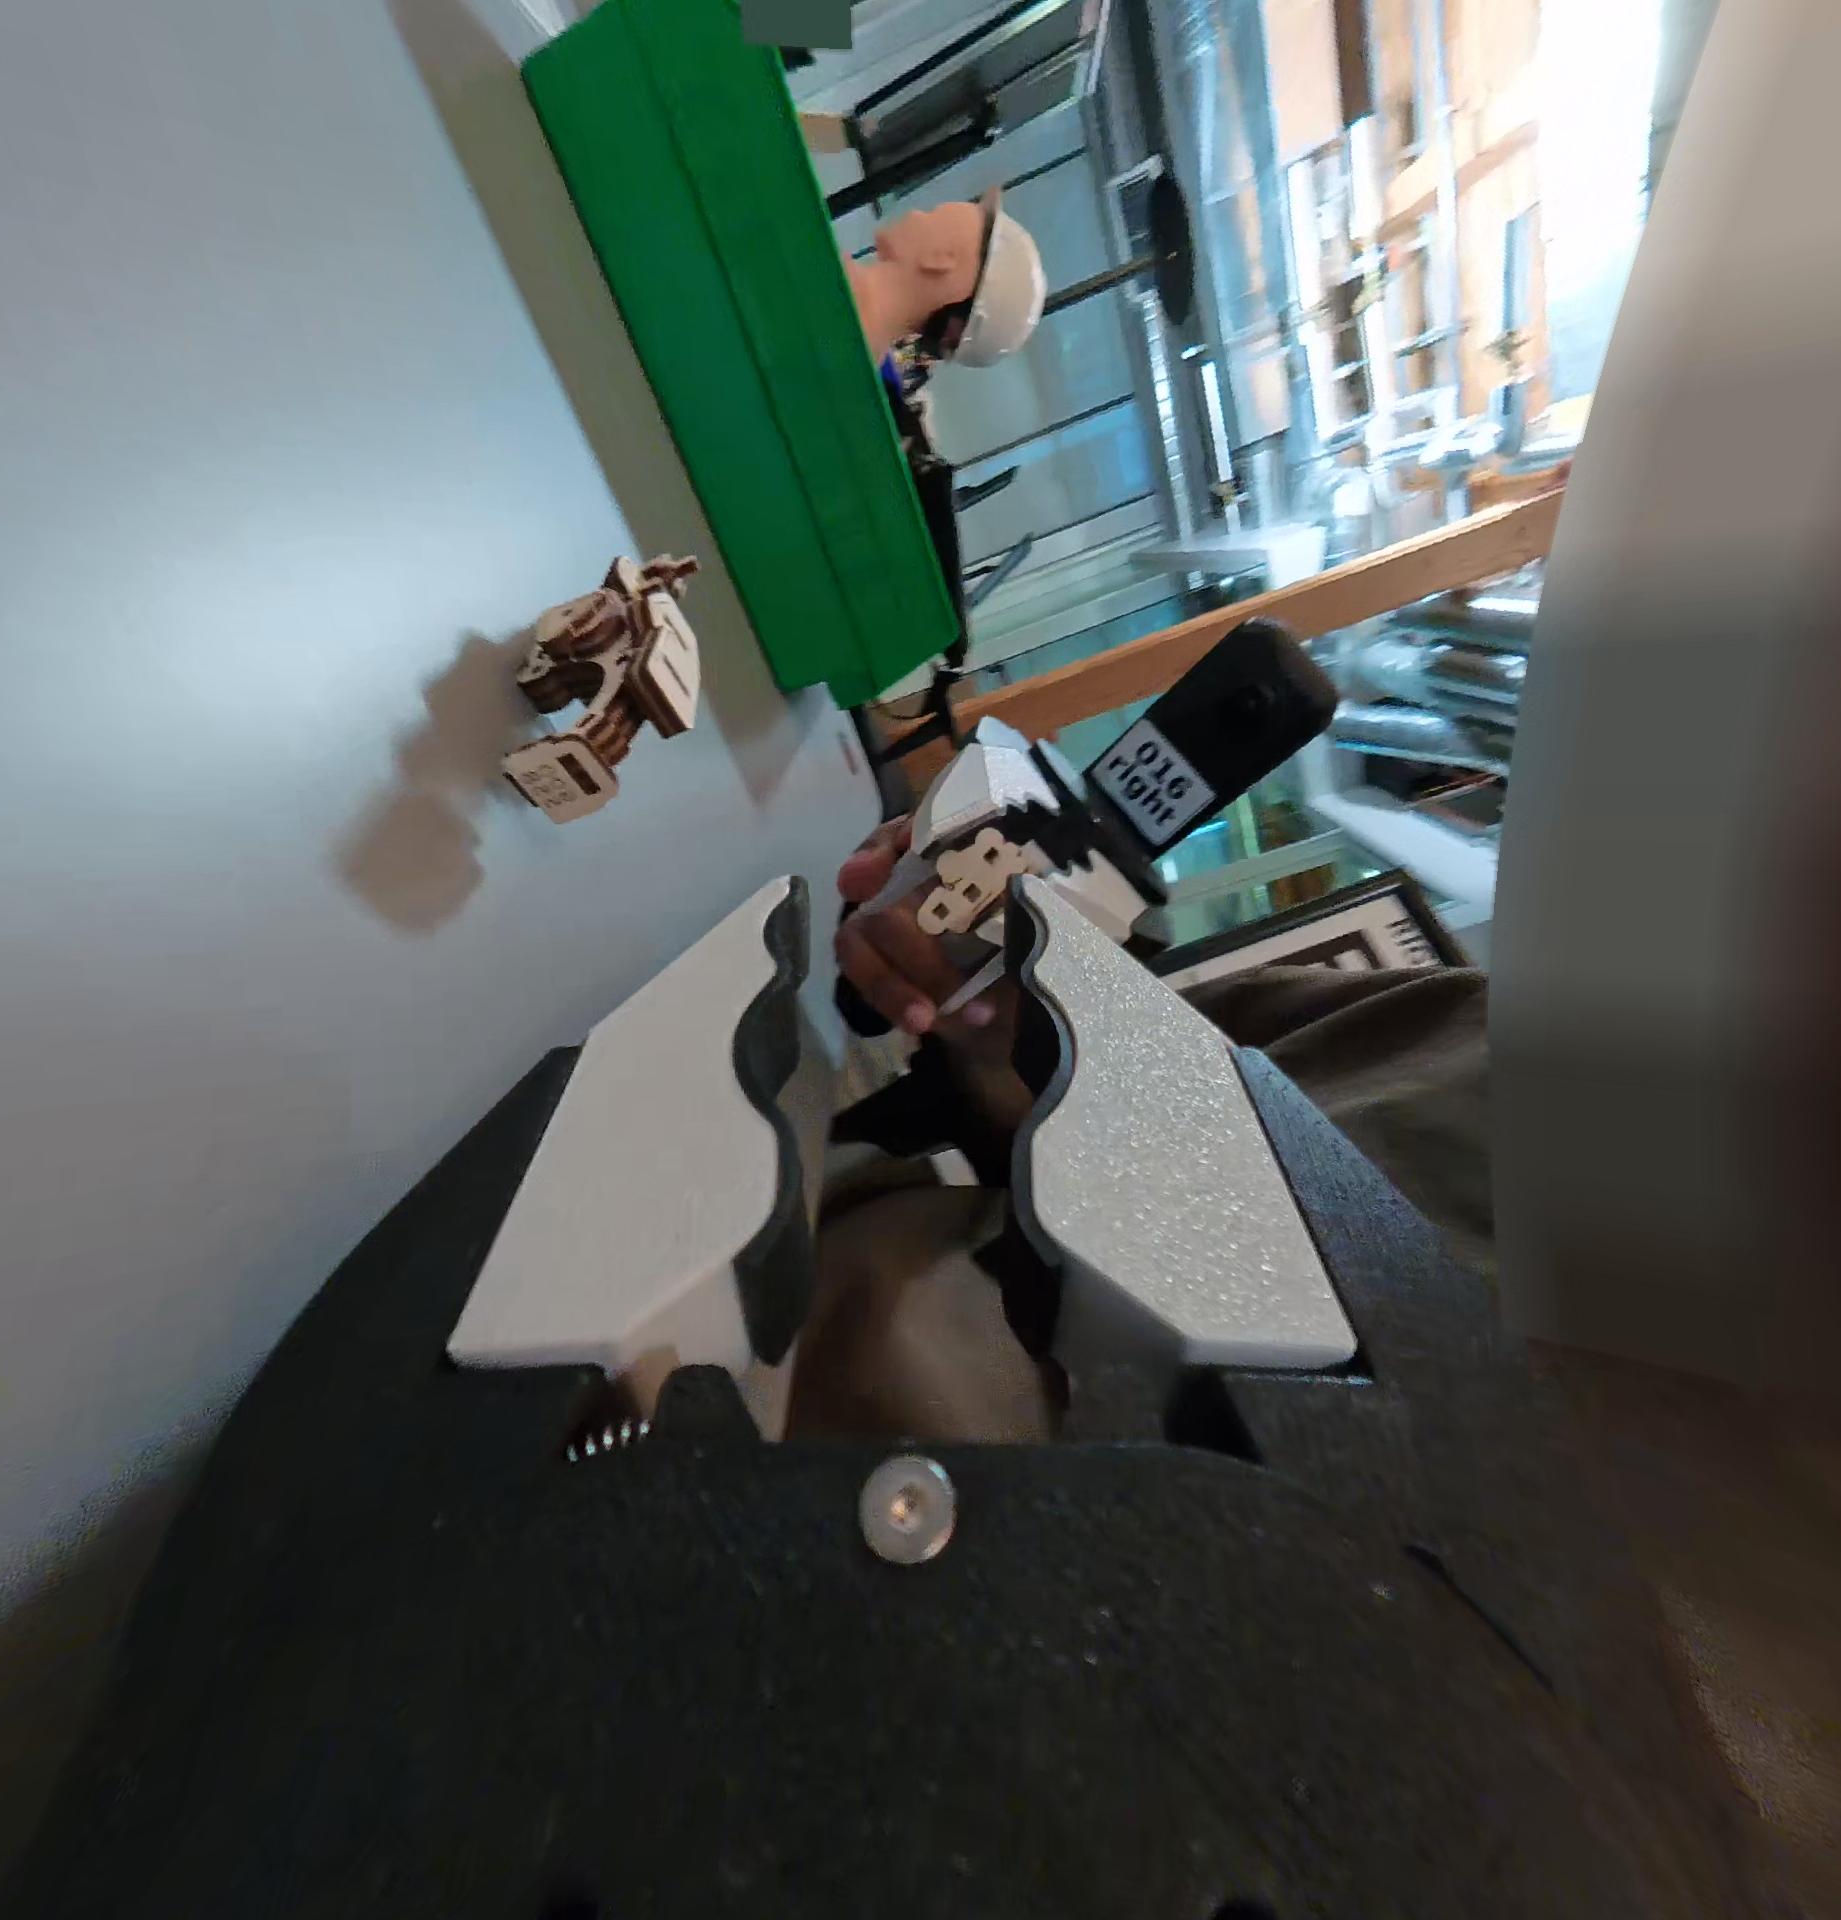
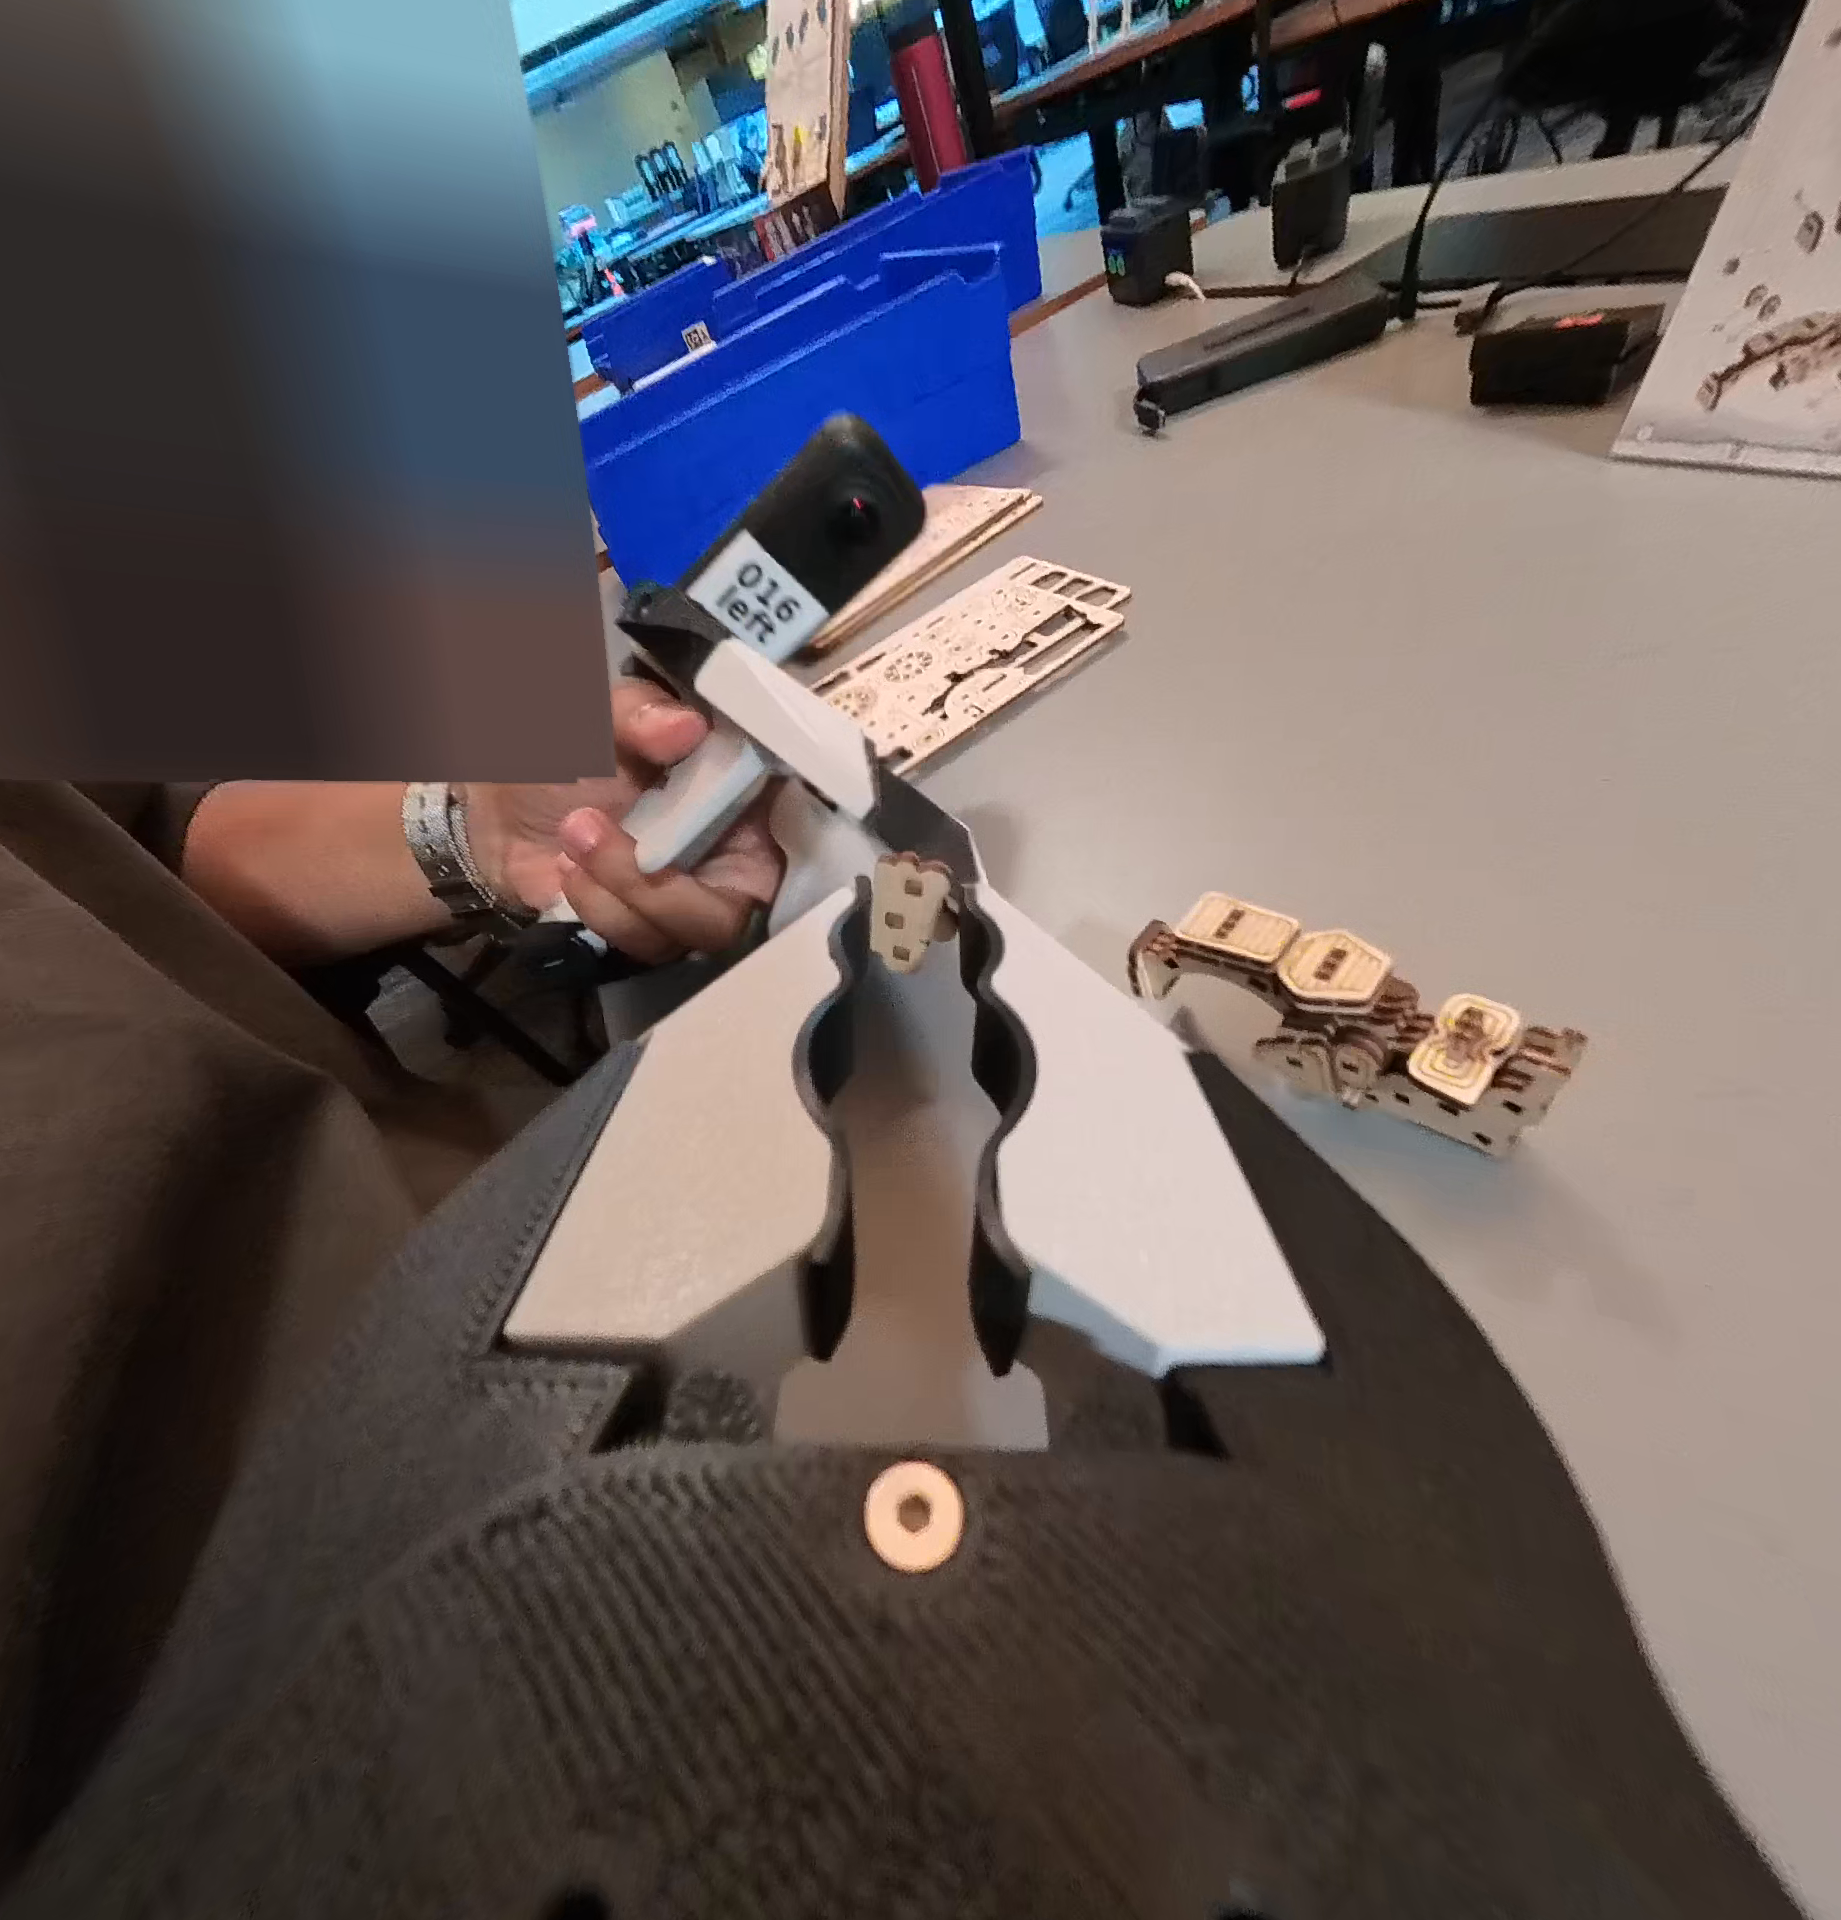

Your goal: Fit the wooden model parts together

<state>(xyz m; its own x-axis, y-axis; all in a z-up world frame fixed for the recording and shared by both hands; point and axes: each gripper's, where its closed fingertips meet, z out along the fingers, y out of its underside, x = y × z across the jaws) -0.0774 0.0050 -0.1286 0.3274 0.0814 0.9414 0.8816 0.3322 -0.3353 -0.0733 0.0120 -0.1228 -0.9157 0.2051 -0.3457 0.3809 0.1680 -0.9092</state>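
Note:
A small flat wooden piece [image 2: 905,925] with square holes sits between my right gripper's [image 2: 911,902] fingertips, held above the table edge. In the left wrist view the piece [image 1: 963,883] shows at the tip of the right gripper [image 1: 989,831]. My left gripper [image 1: 905,899] is open, its fingertips on either side of the piece and the right finger close to it. In the right wrist view the left gripper's dark tip [image 2: 926,831] meets the top of the piece. The partly built wooden model [image 2: 1352,1018] lies on the grey table [image 2: 1415,727], and also shows in the left wrist view [image 1: 604,696].
Wooden part sheets [image 2: 968,655] lie behind the grippers. Blue bins [image 2: 791,395] stand at the back, and a green bin [image 1: 739,343] stands on the table. A printed instruction sheet [image 2: 1778,260] stands at the far right. A black power strip [image 2: 1259,332] lies beyond it. My left and right fingertips are right by each other.

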